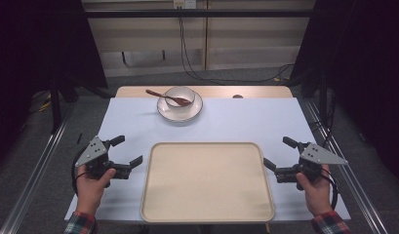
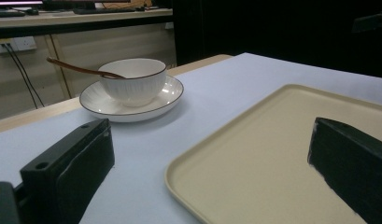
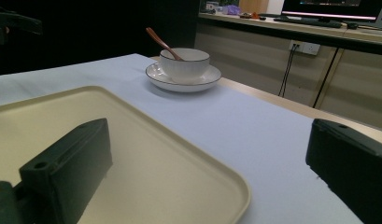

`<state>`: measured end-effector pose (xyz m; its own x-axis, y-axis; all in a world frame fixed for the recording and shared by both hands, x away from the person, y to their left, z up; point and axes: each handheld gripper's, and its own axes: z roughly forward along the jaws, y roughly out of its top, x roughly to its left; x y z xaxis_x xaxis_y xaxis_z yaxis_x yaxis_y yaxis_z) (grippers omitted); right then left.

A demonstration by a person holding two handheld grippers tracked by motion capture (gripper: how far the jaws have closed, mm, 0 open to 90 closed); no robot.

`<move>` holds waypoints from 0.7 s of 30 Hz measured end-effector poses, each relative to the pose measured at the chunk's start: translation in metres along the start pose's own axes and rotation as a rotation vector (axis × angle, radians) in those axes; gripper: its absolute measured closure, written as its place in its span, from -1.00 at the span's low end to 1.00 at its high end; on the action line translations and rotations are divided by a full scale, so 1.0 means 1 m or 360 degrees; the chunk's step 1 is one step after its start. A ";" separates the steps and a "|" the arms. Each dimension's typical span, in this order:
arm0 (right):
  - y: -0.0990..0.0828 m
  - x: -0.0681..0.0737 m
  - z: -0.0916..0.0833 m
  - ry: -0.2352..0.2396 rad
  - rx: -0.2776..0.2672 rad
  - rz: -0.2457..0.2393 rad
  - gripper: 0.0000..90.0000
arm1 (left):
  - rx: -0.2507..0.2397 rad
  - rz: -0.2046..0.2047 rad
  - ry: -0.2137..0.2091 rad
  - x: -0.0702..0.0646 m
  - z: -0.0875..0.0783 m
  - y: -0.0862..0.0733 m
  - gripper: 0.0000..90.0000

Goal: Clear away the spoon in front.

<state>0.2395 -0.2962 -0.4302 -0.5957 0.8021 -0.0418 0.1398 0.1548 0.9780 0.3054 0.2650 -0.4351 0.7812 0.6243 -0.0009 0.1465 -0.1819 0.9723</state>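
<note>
Sitting flat in the middle of the table (image 1: 221, 122): a big cream tray (image 1: 207, 183). Hovering just beside the tray's left edge, the left gripper (image 1: 126, 151), jaws spread wide, holding nothing. Hovering just beside the tray's right edge, the right gripper (image 1: 280, 153), jaws wide too, nothing between them. Resting beyond the tray's far edge, well apart from it, a white bowl (image 1: 180, 96) on a saucer (image 1: 180, 112), with a brown spoon (image 1: 167, 96) leaning in the bowl.
</note>
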 end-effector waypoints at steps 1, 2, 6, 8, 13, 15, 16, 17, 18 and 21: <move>0.000 0.000 0.000 0.0001 -0.0004 -0.0008 -1.00 | 0.0000 0.0000 0.0000 0.000 0.000 0.000 -0.99; 0.000 0.000 0.001 0.0006 -0.0009 -0.0015 -1.00 | 0.0009 0.0006 0.0006 0.000 0.000 0.000 -0.99; -0.003 0.000 0.003 0.0027 0.0024 -0.0002 -1.00 | -0.0003 -0.0038 0.0004 0.001 0.004 -0.001 -0.99; -0.003 0.001 0.004 0.0018 0.0028 -0.0003 -1.00 | 0.0017 -0.0011 0.0008 0.002 0.004 -0.001 -0.99; -0.004 0.002 0.004 0.0033 0.0031 0.0003 -1.00 | 0.0032 -0.0051 -0.0004 0.006 0.010 -0.003 -0.99; -0.004 0.003 0.004 0.0042 0.0024 -0.0001 -1.00 | 0.0033 -0.0096 0.0024 0.006 0.012 -0.005 -1.00; -0.004 0.003 0.004 0.0048 0.0024 0.0003 -1.00 | 0.0063 -0.0080 0.0020 0.007 0.011 -0.005 -1.00; -0.004 0.004 0.005 0.0054 0.0019 0.0008 -1.00 | 0.0052 -0.0103 0.0009 0.007 0.012 -0.005 -1.00; -0.004 0.004 0.005 0.0054 0.0019 0.0008 -1.00 | 0.0053 -0.0108 0.0025 0.007 0.012 -0.005 -1.00; -0.004 0.005 0.005 0.0062 0.0028 0.0001 -1.00 | 0.0051 -0.0136 0.0012 0.008 0.015 -0.005 -1.00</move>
<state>0.2397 -0.2901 -0.4353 -0.6261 0.7790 -0.0327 0.1540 0.1647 0.9743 0.3199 0.2596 -0.4433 0.7605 0.6442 -0.0818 0.2321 -0.1520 0.9607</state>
